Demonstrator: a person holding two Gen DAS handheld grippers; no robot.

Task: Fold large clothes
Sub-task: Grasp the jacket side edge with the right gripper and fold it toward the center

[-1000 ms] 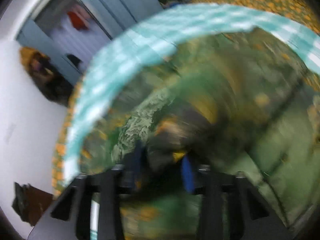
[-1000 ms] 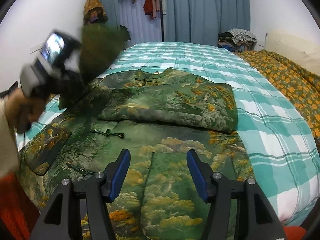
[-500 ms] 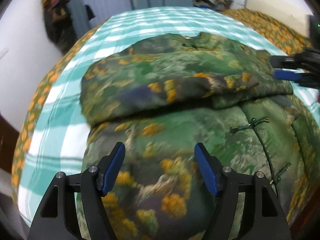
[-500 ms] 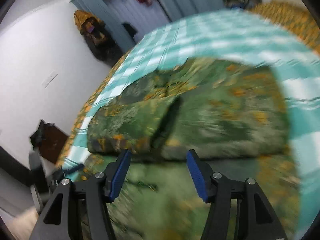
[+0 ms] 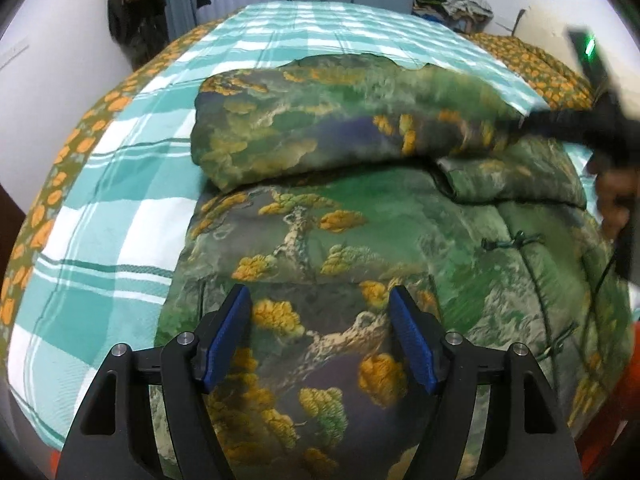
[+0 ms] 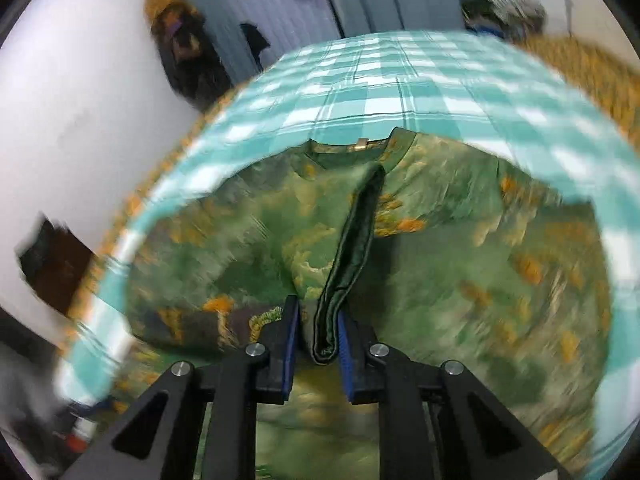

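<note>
- The green jacket (image 5: 360, 216), printed with trees and orange blossoms, lies spread across the teal-and-white checked bedspread (image 5: 120, 168), its collar end toward the far side of the bed.
- Both sleeves are folded in across the chest; in your left wrist view the nearer one (image 5: 320, 136) lies crosswise as a thick band on top of the body.
- Your left gripper (image 5: 320, 344) hangs over the lower part of the jacket with its blue pads spread wide and nothing between them; its jaws have just been opening.
- Your right gripper (image 6: 316, 344) has just been closing, and its pads now pinch the dark green cuff edge (image 6: 352, 248) of a sleeve, which runs from the jaws up toward the collar (image 6: 352, 148).
- From the left view, that right gripper (image 5: 532, 120) shows as a dark, blurred bar reaching in from the right edge onto the folded sleeve.
- An orange floral quilt (image 5: 532, 68) lies along the far right side of the bed.
</note>
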